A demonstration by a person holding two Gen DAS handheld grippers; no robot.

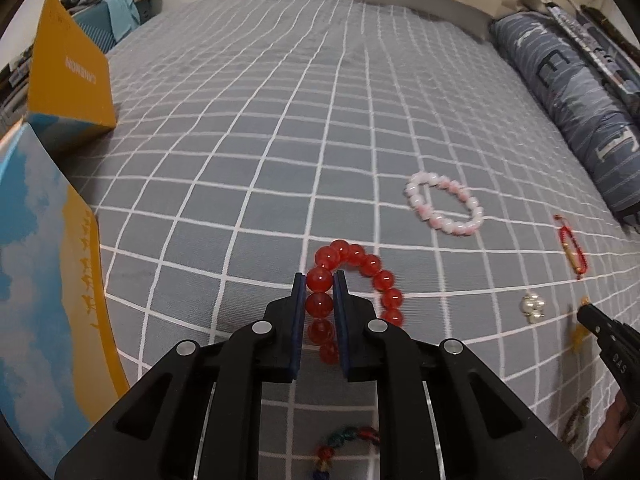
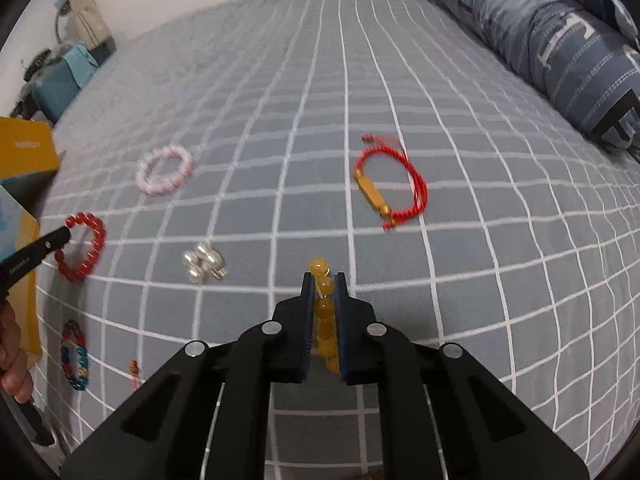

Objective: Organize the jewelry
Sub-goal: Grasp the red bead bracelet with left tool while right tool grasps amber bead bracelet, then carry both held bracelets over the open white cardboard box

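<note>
My left gripper [image 1: 320, 280] is shut on a red bead bracelet [image 1: 372, 264] and holds it above the bed; the bracelet also shows in the right wrist view [image 2: 86, 248]. My right gripper [image 2: 323, 278] is shut on a yellow bead bracelet [image 2: 322, 308]; its tip shows in the left wrist view [image 1: 588, 316]. On the grey checked bedsheet [image 1: 280, 120] lie a pink-white bead bracelet [image 1: 444, 202], a red cord bracelet with a gold bar [image 2: 392, 184], a silver pearl cluster [image 2: 204, 266] and a multicoloured bead bracelet [image 2: 74, 356].
An open box with a yellow and blue lid [image 1: 68, 76] stands at the left, its sky-print flap [image 1: 48, 300] close to my left gripper. A blue striped pillow [image 1: 568, 92] lies along the right edge. A brown bead string [image 1: 576, 420] lies lower right.
</note>
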